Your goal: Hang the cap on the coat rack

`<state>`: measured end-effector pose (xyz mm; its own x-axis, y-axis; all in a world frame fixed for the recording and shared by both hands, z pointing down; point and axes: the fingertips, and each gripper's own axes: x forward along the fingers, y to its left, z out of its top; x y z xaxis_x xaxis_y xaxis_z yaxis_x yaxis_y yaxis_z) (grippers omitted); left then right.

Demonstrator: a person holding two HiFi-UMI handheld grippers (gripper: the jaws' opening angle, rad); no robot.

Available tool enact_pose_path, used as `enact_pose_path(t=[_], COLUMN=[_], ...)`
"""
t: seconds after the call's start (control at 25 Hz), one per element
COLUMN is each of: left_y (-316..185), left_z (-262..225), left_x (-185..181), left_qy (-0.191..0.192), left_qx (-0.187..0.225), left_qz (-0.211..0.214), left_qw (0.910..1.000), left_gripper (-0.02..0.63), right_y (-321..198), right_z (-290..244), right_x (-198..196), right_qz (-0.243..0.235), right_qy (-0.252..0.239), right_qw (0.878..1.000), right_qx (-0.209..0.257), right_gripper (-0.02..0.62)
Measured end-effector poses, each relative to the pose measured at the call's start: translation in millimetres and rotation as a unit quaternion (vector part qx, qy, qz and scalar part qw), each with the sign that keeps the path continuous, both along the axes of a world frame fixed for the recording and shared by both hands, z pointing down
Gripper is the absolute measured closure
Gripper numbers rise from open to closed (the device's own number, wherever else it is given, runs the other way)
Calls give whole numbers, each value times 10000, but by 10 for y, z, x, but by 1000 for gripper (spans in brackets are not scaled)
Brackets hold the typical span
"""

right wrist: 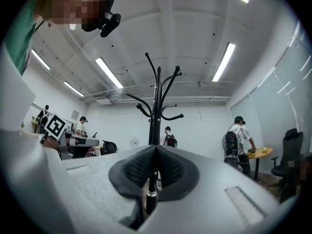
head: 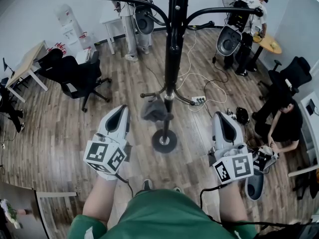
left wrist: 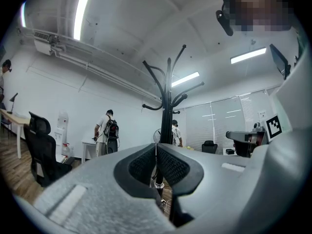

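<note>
The left gripper, a white plastic hand-held tool with black ribbed pads, is held low over the brown wooden plank floor. In the left gripper view its fingers are pressed together with nothing between them, and they aim at the pole ahead. Just to the right of those fingertips and a little beyond them, a dark grey fabric cap hangs slumped against the left side of the pole of the tall black metal coat rack with curved hooks. It appears to be draped from one of the low arms, above the round base. Whether it is truly hooked or only resting there cannot be told. It hangs in a soft lump, with no brim direction that can be read. The rack's pole stands upright between the two tools. The right gripper is a matching white tool, and it is on the far side of the pole, well apart from the cap. Its fingers are likewise closed on nothing. The left gripper looks to be the nearer one and has a clear path. A reach from the right would probably have to go around the pole, so any further handling of the cap likely falls to the left.
</note>
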<state>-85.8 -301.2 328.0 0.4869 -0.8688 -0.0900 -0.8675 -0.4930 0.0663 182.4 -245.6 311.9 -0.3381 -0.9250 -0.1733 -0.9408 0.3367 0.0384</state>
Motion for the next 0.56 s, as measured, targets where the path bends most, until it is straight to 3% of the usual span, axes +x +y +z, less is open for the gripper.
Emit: enact_pose_path(t=[0.56], left_y=[66], left_z=[20], left_x=[106], left_qy=[-88], left_qx=[4], left_qz=[26], left_qw=[10000], left_gripper=[591], right_y=[77], right_z=[26], right_x=[51], right_qz=[-86], right_qy=[-7], right_qw=[10000], right_qx=[7], right_gripper=[591])
